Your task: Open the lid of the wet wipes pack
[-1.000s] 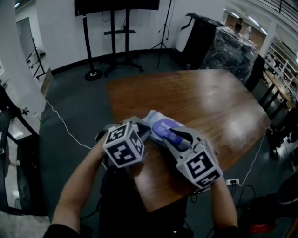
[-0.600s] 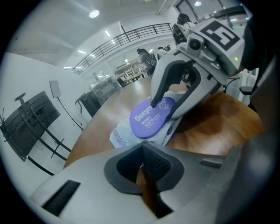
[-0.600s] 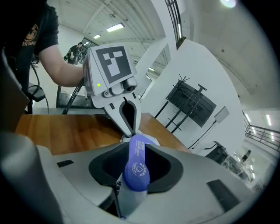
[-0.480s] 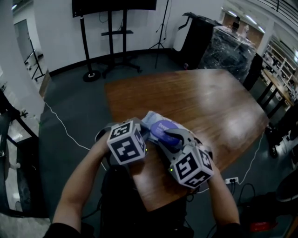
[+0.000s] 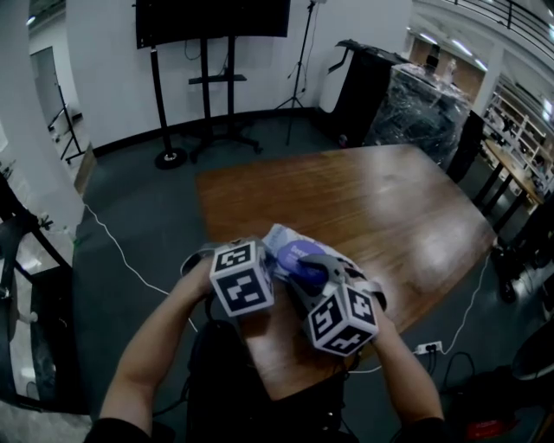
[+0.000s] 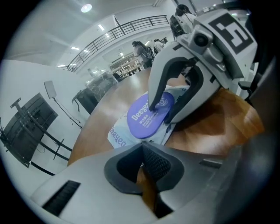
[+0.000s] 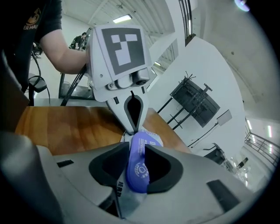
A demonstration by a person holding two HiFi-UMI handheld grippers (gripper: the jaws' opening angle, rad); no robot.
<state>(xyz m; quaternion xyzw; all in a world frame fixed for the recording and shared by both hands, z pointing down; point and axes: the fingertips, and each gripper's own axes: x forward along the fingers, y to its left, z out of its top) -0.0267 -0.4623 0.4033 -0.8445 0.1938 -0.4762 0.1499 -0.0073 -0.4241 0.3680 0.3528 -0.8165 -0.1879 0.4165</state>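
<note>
The wet wipes pack (image 5: 279, 240) is white with a purple oval lid (image 5: 299, 254) and lies near the front left corner of the wooden table (image 5: 372, 199). My left gripper (image 5: 272, 260) comes from the left. Its jaws (image 6: 143, 151) are shut on the pack's near edge (image 6: 117, 136). My right gripper (image 5: 307, 264) reaches in from the right and stands open astride the lid (image 6: 146, 117). One fingertip (image 6: 153, 105) rests on the lid's top and the other sits by its rim. In the right gripper view the lid (image 7: 138, 164) shows edge-on between the pads, with the left gripper (image 7: 132, 129) just beyond.
The table's front edge (image 5: 286, 381) is right below my hands. Across the dark floor, a TV on a stand (image 5: 212, 17) is at the back, and a plastic-wrapped stack (image 5: 424, 91) at the back right. Cables and a power strip (image 5: 430, 348) lie on the floor to the right.
Both grippers have stayed at the pack. The right gripper's marker cube has swung left and rolled, closing on the left cube. The left gripper has tilted a little.
</note>
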